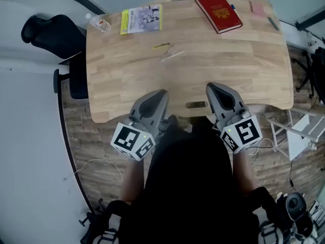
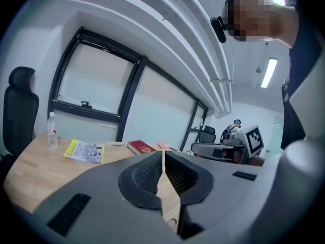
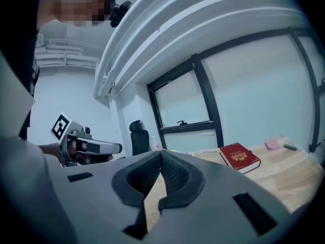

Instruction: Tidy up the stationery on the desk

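Observation:
At the wooden desk's point(image 1: 127, 85) far edge lie a red book point(image 1: 218, 11), a yellow booklet point(image 1: 141, 19), a pink pad point(image 1: 258, 7) and a dark pen point(image 1: 273, 23). A yellow pencil point(image 1: 161, 46) and a white pen point(image 1: 172, 55) rest mid-desk. My left gripper point(image 1: 161, 93) and right gripper point(image 1: 210, 87) hover side by side over the near edge. Both are shut, with nothing between the jaws. The left gripper view shows its shut tips point(image 2: 163, 154), the booklet point(image 2: 84, 151) and the book point(image 2: 141, 147). Beyond the shut tips point(image 3: 160, 154) in the right gripper view lies the book point(image 3: 239, 157).
A water bottle point(image 1: 99, 23) stands at the desk's far left corner. A black office chair point(image 1: 53, 32) is left of the desk. A white rack point(image 1: 297, 131) stands on the floor to the right. A cable point(image 1: 101, 161) lies on the floor.

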Motion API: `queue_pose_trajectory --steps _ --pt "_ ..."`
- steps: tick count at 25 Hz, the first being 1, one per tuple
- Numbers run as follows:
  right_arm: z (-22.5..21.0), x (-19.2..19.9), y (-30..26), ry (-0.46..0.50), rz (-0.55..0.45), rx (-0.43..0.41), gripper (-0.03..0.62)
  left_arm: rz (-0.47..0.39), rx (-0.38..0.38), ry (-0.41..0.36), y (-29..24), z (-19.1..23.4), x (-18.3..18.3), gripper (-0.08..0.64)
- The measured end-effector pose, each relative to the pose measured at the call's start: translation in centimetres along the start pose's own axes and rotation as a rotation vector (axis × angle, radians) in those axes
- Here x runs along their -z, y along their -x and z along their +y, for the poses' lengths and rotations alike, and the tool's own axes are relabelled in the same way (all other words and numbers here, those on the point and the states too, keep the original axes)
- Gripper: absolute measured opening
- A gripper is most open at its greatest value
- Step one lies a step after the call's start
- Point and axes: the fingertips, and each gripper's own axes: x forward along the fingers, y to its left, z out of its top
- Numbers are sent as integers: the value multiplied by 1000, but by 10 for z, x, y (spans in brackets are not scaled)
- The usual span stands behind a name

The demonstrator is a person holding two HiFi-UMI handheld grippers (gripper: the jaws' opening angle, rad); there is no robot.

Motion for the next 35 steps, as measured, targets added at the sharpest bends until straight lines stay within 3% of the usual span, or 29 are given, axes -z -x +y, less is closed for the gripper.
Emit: queue_pose_trajectory --steps 7,14,19,29,35 --pt "-46 -3 -21 8 47 -52 20 24 -101 -12 -36 18 -13 43" --pt "-50 4 -42 -55 75 -5 20 68 -119 -44 -53 70 -1 41" --pt "-44 1 -44 -76 82 84 20 97 -94 -50 -70 118 11 41" --pt "-30 37 -56 -173 113 250 20 277 -20 -124 -118 188 81 43" --pt "-29 56 -68 -207 169 262 20 363 -12 -86 -146 212 127 43"
